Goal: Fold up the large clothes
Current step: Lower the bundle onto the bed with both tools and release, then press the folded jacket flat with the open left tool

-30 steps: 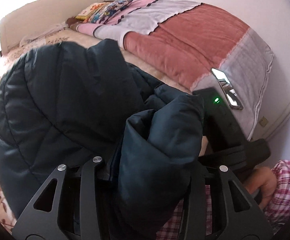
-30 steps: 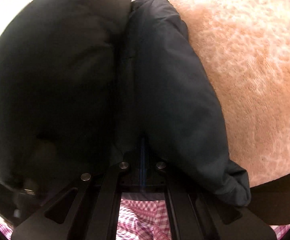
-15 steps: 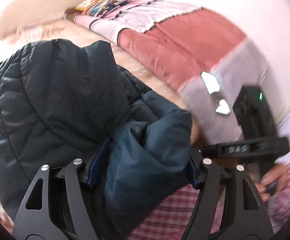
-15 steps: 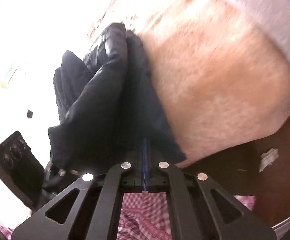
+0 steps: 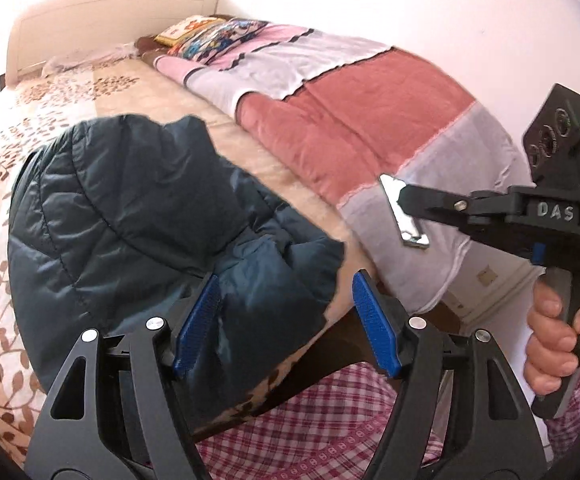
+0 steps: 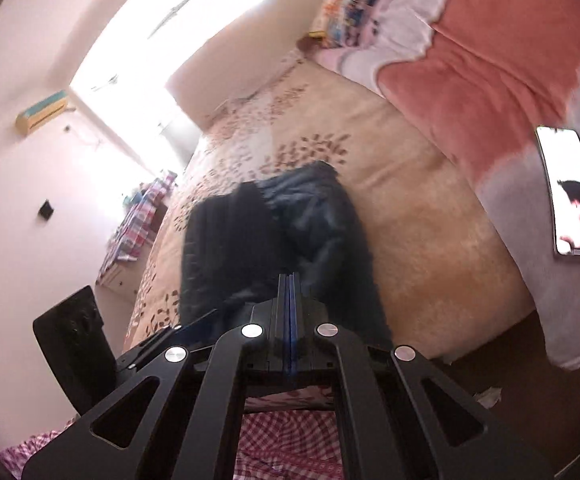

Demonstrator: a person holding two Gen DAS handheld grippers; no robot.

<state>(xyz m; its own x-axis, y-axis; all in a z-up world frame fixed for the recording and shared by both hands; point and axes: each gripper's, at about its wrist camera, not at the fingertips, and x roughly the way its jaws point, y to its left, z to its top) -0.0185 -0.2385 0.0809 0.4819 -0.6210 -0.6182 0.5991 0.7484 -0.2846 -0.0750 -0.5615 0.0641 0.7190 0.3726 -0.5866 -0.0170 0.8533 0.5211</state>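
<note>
A dark teal quilted puffer jacket (image 5: 138, 232) lies bunched in a folded heap near the foot edge of the bed; it also shows in the right wrist view (image 6: 274, 232). My left gripper (image 5: 286, 320) is open, its blue pads (image 5: 198, 320) on either side of the jacket's near edge without pinching it. My right gripper (image 6: 288, 296) is shut and empty, raised clear of the jacket; it shows from the side in the left wrist view (image 5: 405, 204).
The bed has a beige leaf-patterned cover (image 5: 50, 108). A pink, white and red blanket (image 5: 353, 92) lies along the right side with a phone (image 6: 569, 192) on it. Pillows (image 5: 210, 32) sit by the headboard. The bed's foot edge is close below me.
My left gripper opened and let go of the jacket's fold, which now rests on the bed. My right gripper let go of the jacket, pulled back and up, and is shut.
</note>
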